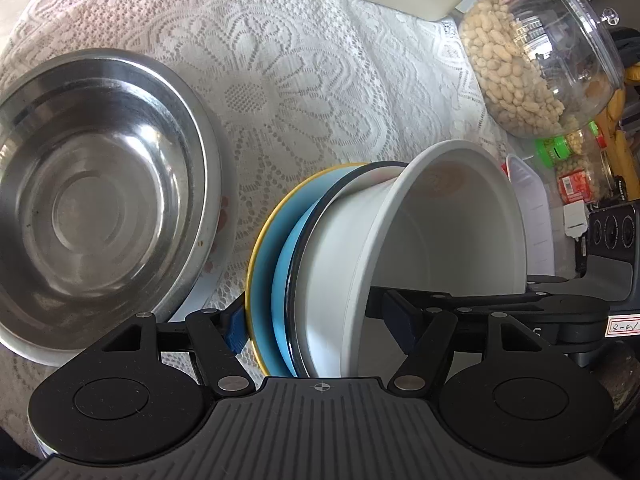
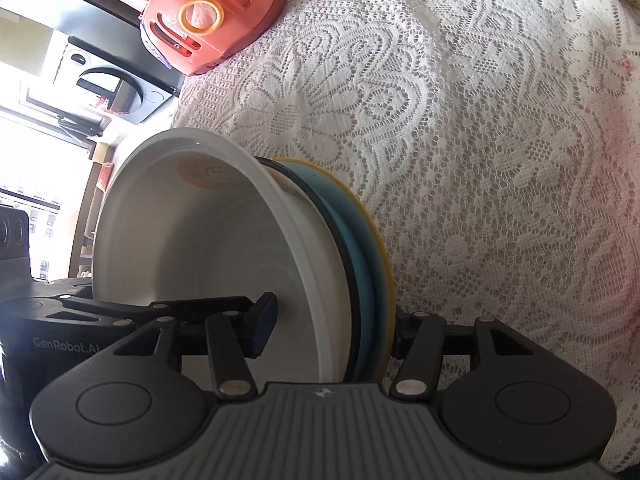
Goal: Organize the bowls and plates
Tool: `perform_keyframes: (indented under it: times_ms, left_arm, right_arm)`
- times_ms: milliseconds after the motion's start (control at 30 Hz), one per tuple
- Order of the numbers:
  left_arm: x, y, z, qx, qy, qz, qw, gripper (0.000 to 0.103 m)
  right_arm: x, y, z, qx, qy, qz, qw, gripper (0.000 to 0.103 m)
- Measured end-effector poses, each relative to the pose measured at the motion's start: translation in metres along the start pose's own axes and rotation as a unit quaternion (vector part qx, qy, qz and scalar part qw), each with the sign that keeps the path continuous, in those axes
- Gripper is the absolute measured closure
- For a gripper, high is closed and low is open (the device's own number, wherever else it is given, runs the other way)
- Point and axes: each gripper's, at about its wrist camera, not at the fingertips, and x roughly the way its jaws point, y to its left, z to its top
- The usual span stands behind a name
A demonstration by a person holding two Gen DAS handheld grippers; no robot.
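Both tongs, left (image 1: 320, 326) and right (image 2: 330, 330), clamp tilted stack: white bowl (image 1: 400, 248), blue plate (image 1: 266, 264) (yellow-rimmed). Bowl may slide out; edge-on grip.

Both wrist cameras sit very close to the stack of dishes (image 1: 360, 264) (image 2: 280, 264), the left facing it from its plate side, the right from the opposite side, sharing only the stack and lace tablecloth (image 1: 300, 60) (image 2: 480, 160).
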Motion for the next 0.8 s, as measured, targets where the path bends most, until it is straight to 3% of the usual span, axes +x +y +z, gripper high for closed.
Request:
perform_keyframes:
  times_ms: [367, 633, 800]
  left_arm:
    - [-0.016, -0.005, 0.008, -0.002, -0.007, -0.026, 0.9996, 0.031]
    - [-0.083, 0.026, 0.012, -0.024, -0.094, -0.050, 0.9940, 0.031]
    - [-0.111, 0.077, 0.002, -0.070, -0.135, -0.031, 0.9879, 0.031]
  right_arm:
    - [-0.014, 0.006, 0.004, 0.007, 0.004, -0.015, 1.000, 0.047]
    - [-0.042, 0.062, 0.032, -0.051, -0.026, -0.028, 0.998, 0.046]
    - [-0.020, 0.118, 0.056, -0.108, -0.026, -0.012, 0.994, 0.046]
